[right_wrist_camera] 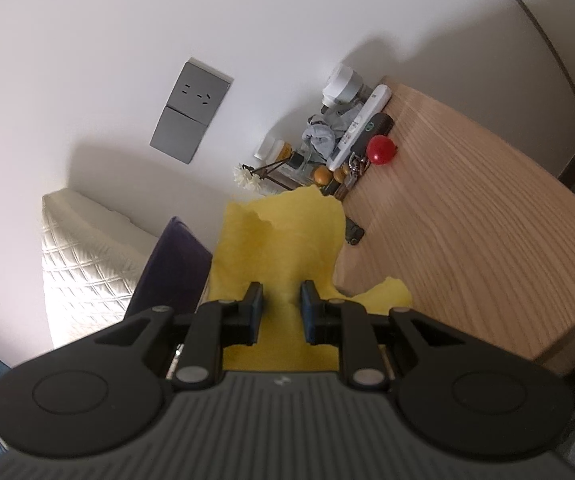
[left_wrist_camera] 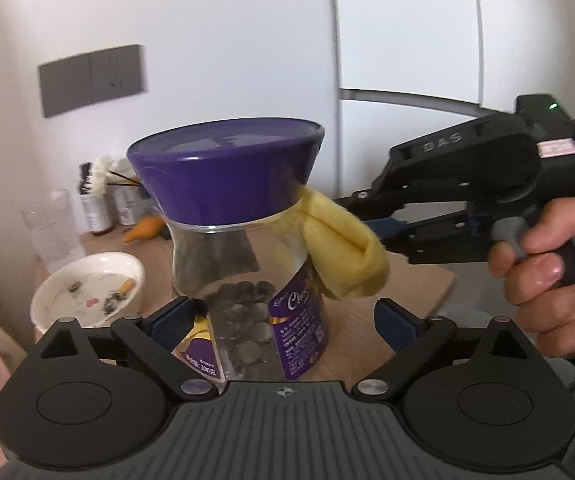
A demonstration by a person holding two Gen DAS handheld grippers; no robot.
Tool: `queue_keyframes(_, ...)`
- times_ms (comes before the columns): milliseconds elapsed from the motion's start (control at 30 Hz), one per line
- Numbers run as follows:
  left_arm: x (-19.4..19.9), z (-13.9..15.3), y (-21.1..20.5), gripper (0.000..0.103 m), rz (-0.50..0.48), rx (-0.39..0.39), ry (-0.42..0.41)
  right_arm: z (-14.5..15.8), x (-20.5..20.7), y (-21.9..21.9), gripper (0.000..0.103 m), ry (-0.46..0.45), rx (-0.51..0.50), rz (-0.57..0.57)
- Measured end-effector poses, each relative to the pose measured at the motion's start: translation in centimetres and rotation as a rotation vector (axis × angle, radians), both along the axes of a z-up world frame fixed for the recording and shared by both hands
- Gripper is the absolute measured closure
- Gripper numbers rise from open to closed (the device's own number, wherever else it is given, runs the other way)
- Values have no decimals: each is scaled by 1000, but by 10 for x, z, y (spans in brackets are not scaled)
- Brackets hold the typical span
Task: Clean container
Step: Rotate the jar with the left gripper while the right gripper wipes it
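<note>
A clear jar (left_wrist_camera: 247,280) with a purple lid (left_wrist_camera: 225,172) and a purple label stands on the wooden table, with dark round pieces inside. My left gripper (left_wrist_camera: 283,320) has its jaws wide apart around the jar's base; its left pad (left_wrist_camera: 175,320) looks to touch the jar. My right gripper (right_wrist_camera: 282,310) is shut on a yellow cloth (right_wrist_camera: 283,240), which is pressed against the jar's right shoulder below the lid in the left wrist view (left_wrist_camera: 343,244). The purple lid (right_wrist_camera: 175,264) shows at the left of the cloth in the right wrist view.
A white bowl (left_wrist_camera: 87,292) with a cigarette butt and a clear glass (left_wrist_camera: 53,228) sit left of the jar. Small bottles and an orange item stand behind. A red ball (right_wrist_camera: 381,150), a remote (right_wrist_camera: 361,128) and keys lie near the wall on the table (right_wrist_camera: 467,220).
</note>
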State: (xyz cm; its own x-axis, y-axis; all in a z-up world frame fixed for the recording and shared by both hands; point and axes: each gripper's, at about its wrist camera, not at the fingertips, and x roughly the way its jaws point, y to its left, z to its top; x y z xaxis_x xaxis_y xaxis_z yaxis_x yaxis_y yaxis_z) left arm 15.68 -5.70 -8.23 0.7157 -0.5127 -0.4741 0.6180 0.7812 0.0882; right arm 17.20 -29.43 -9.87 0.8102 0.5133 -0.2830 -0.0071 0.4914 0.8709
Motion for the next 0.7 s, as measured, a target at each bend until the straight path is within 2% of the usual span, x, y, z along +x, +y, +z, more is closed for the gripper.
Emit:
queue_keyframes(67, -2, -3, -6, 6, 27, 17, -29, 0, 0, -2, 82, -8, -5, 18)
queue_keyframes(267, 6, -13, 2, 5, 56, -24, -68, -3, 0, -6, 82, -61, -79, 68)
queue_keyframes(300, 8, -11, 1, 5, 79, -9, -68, -6, 0, -6, 82, -68, -85, 70)
queue_keyframes(367, 9, -4, -2, 5, 93, 3, -88, -12, -1, -8, 82, -41, -66, 51)
queue_keyframes(500, 10, -3, -4, 5, 95, 7, -100, -14, -5, -5, 82, -96, -73, 32)
queue_keyframes(700, 2, -12, -2, 6, 123, -58, -93, 1, -13, -1, 82, -151, -51, -12)
